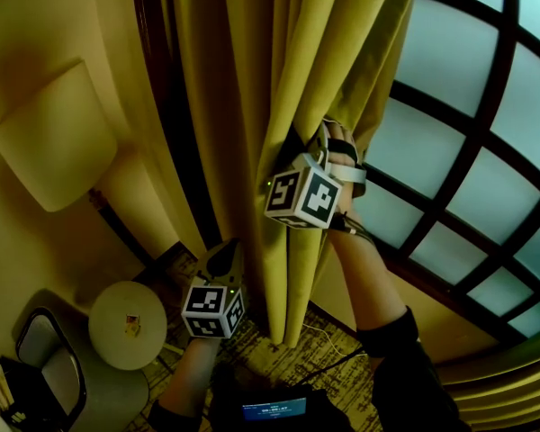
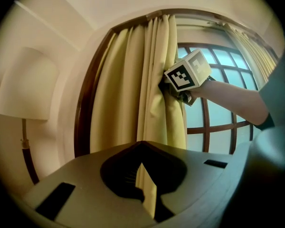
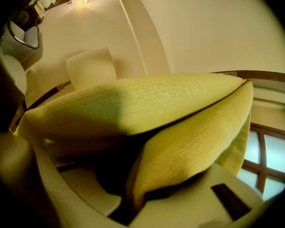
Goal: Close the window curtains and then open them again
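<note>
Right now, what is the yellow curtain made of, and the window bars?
The curtain looks like woven cloth, matte: fine threads show and it hangs in soft folds. The window bars are dark brown, probably varnished wood, maybe painted metal.

no legible text anywhere

Folds of the curtain [image 1: 252, 106] bury the tips of the right tongs [image 1: 319, 151]. The small thing [image 1: 131, 324] on the round table [image 1: 112, 347] is too tiny to name.
</note>
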